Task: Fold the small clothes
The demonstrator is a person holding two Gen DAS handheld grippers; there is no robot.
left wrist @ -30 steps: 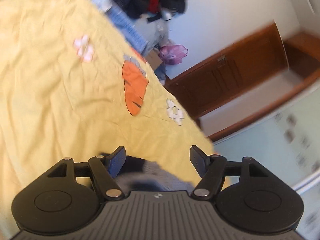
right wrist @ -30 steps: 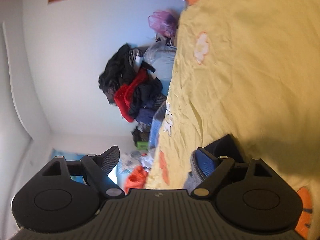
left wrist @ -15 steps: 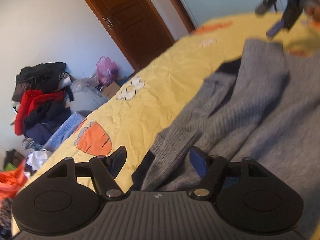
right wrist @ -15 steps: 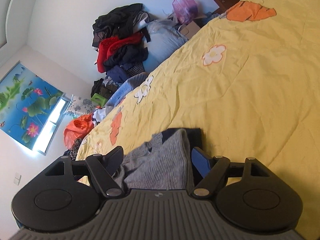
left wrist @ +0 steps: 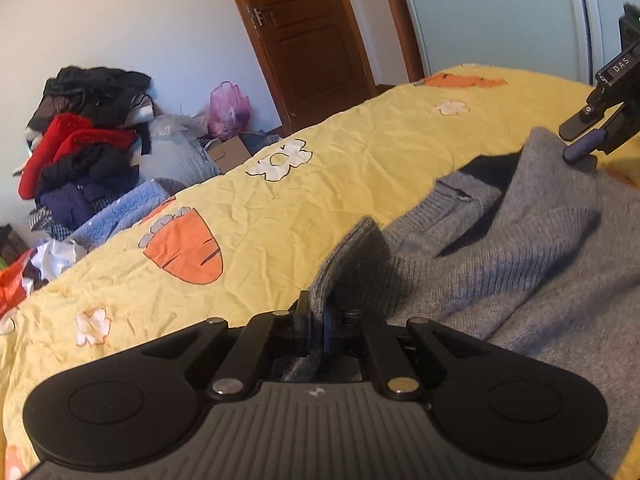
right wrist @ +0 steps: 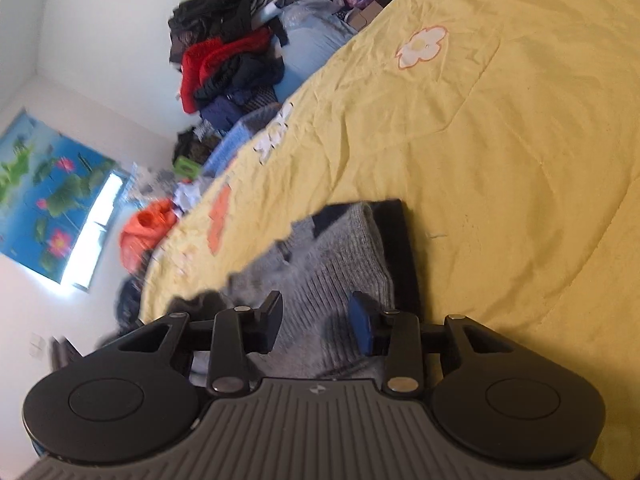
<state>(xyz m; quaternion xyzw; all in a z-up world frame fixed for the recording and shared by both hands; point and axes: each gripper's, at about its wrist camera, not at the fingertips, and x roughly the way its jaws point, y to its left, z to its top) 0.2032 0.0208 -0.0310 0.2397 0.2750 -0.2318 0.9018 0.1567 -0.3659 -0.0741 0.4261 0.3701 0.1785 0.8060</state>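
The left gripper (left wrist: 316, 326) pinches the grey sweater's (left wrist: 520, 248) edge near the bed's (left wrist: 360, 152) side edge; the right gripper's (right wrist: 316, 320) jaws are closing around its far corner.

One grey knitted sweater (left wrist: 520, 248), two grippers, left gripper (left wrist: 316, 320) and right gripper (right wrist: 316, 320), one yellow bedspread (left wrist: 360, 152), one wooden door (left wrist: 308, 36), one pile of clothes (left wrist: 80, 128), one pink plastic bag (left wrist: 230, 110)
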